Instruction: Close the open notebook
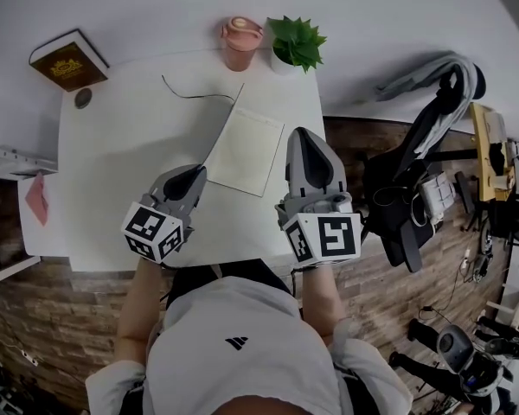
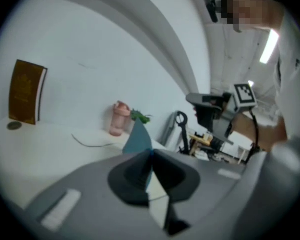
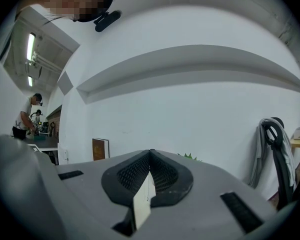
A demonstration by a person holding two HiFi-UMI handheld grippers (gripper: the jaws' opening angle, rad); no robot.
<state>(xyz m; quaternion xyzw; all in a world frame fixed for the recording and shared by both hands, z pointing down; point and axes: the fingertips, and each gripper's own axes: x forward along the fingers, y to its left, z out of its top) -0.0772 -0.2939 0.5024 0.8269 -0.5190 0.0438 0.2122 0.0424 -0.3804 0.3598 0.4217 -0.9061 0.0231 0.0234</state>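
Note:
The notebook (image 1: 246, 150) lies open on the white table (image 1: 121, 145), its cream page facing up. Its left cover (image 1: 223, 126) stands nearly upright and shows edge-on as a thin dark line. My left gripper (image 1: 193, 173) is shut on the near corner of that cover. In the left gripper view the teal cover (image 2: 139, 136) rises from between the shut jaws of the left gripper (image 2: 151, 156). My right gripper (image 1: 301, 137) hovers over the notebook's right edge, shut with nothing in it. In the right gripper view the right gripper (image 3: 150, 156) points level at the wall.
A brown book (image 1: 69, 61) and a small round object (image 1: 84, 98) lie at the table's far left. A pink cup (image 1: 241, 41) and a green plant (image 1: 297, 41) stand at the far edge, with a thin black cable (image 1: 195, 93) nearby. A chair with clothes (image 1: 415, 188) stands at the right.

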